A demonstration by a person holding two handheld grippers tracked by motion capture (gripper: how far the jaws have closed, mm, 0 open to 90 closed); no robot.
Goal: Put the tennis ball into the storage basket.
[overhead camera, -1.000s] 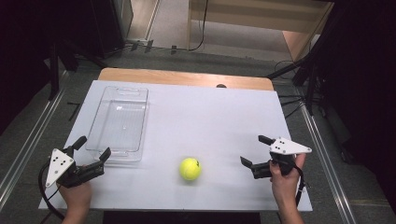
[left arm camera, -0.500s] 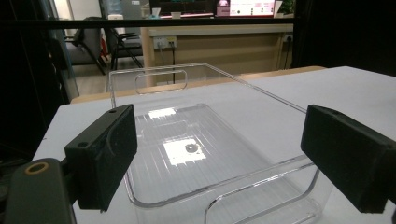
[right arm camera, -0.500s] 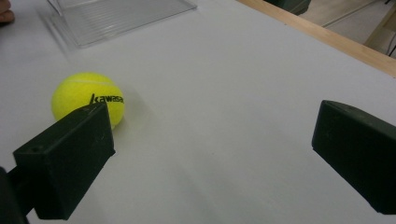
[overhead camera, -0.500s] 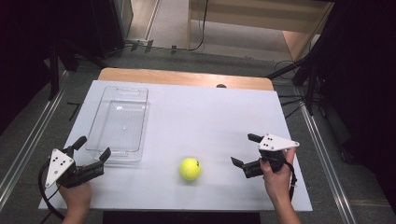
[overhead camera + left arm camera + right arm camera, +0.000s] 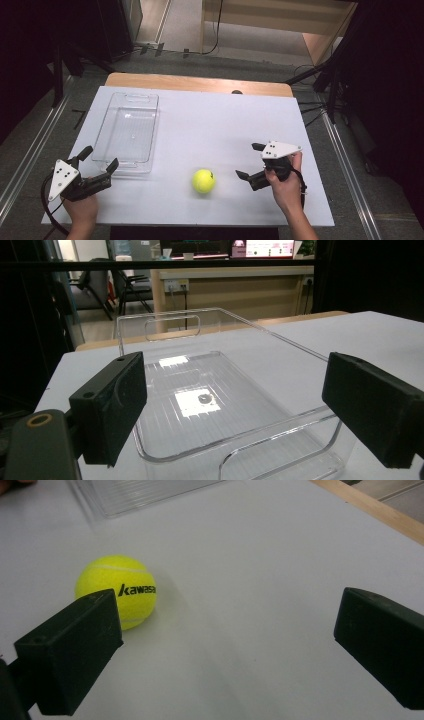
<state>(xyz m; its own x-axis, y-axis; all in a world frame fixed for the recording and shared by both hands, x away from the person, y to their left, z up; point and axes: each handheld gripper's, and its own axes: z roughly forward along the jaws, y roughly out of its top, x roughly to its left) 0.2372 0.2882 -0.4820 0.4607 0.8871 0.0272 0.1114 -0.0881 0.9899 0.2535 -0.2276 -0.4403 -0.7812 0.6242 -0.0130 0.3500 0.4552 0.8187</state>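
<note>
right gripper [image 5: 248, 161] fingers spread, nearing ball [image 5: 204, 180] on worktop [image 5: 210, 125] front, off-centre toward one finger | risk — a clip is sending ball rolling | left gripper [image 5: 98, 160] spread, idling by tray [image 5: 127, 131]

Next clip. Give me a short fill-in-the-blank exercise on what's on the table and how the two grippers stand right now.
1. The right gripper has its jaws ____ and faces the tennis ball.
2. The colour of the tennis ball is ____.
3. The left gripper points at the near end of the clear ____, which lies on the white table.
4. The black lettering on the ball begins with the letter ____.

Missing words: open; yellow; tray; K
</note>
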